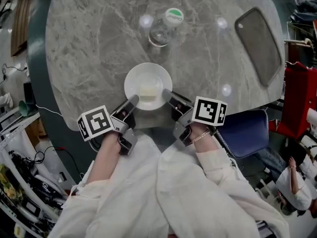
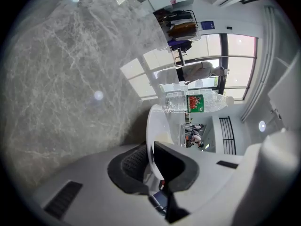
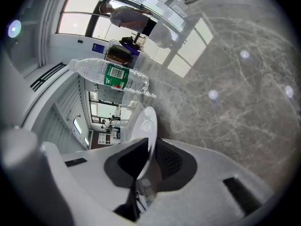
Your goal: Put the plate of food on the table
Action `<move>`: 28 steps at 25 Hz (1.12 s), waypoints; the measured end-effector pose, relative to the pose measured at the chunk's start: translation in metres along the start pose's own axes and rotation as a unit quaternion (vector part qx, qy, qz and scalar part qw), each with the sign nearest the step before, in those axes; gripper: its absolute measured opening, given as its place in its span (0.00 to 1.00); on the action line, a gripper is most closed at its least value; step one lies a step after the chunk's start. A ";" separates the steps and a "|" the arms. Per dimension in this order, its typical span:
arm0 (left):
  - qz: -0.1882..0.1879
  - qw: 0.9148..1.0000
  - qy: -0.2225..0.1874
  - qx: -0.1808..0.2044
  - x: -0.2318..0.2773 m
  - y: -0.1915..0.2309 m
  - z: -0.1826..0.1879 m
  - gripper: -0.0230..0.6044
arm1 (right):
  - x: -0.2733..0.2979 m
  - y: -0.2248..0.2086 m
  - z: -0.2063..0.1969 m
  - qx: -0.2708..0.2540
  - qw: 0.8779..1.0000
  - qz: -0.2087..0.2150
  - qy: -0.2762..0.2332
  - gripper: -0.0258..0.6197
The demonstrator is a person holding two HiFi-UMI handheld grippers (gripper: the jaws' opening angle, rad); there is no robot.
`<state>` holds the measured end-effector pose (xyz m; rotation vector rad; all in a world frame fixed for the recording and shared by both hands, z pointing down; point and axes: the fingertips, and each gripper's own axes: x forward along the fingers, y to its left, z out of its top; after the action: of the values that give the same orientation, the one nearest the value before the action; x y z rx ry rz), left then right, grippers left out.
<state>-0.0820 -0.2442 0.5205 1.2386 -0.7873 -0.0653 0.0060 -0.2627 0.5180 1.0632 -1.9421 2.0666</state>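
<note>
A white plate (image 1: 148, 86) with a pale square piece of food (image 1: 147, 91) is over the grey marble table (image 1: 89, 48), near its front edge. Whether the plate rests on the stone or hangs just above it I cannot tell. My left gripper (image 1: 130, 102) is shut on the plate's near left rim. My right gripper (image 1: 168, 97) is shut on its near right rim. In the left gripper view the plate (image 2: 151, 126) runs edge-on between the black pads of that gripper (image 2: 151, 166). The right gripper view shows the plate (image 3: 146, 124) pinched the same way by the right gripper (image 3: 149, 166).
A clear water bottle (image 1: 166, 25) with a green cap and label stands just beyond the plate, seen too as the bottle (image 2: 197, 102) and the bottle (image 3: 110, 75). A dark oblong tray (image 1: 259, 44) lies at the table's far right. A blue chair (image 1: 247, 133) stands at the right.
</note>
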 end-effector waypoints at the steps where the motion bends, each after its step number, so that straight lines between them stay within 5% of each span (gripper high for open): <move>1: 0.000 1.000 0.000 -0.001 0.001 0.000 0.002 0.08 | 0.001 0.000 0.002 0.009 1.000 0.002 -0.002 0.08; 7: -0.006 1.000 0.002 -0.012 -0.004 -0.003 -0.003 0.08 | -0.009 -0.003 -0.005 0.068 0.997 -0.014 -0.016 0.08; 13: -0.019 0.999 0.009 -0.028 0.010 -0.003 0.010 0.08 | 0.006 -0.002 0.020 0.069 0.997 0.015 -0.031 0.07; 28: -0.033 0.997 0.024 -0.063 -0.003 0.002 -0.007 0.08 | 0.015 -0.008 0.020 0.090 0.995 -0.006 -0.030 0.06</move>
<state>-0.0805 -0.2365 0.5196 1.1435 -0.6896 -0.1367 0.0067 -0.2847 0.5315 1.1821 -1.7965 2.2631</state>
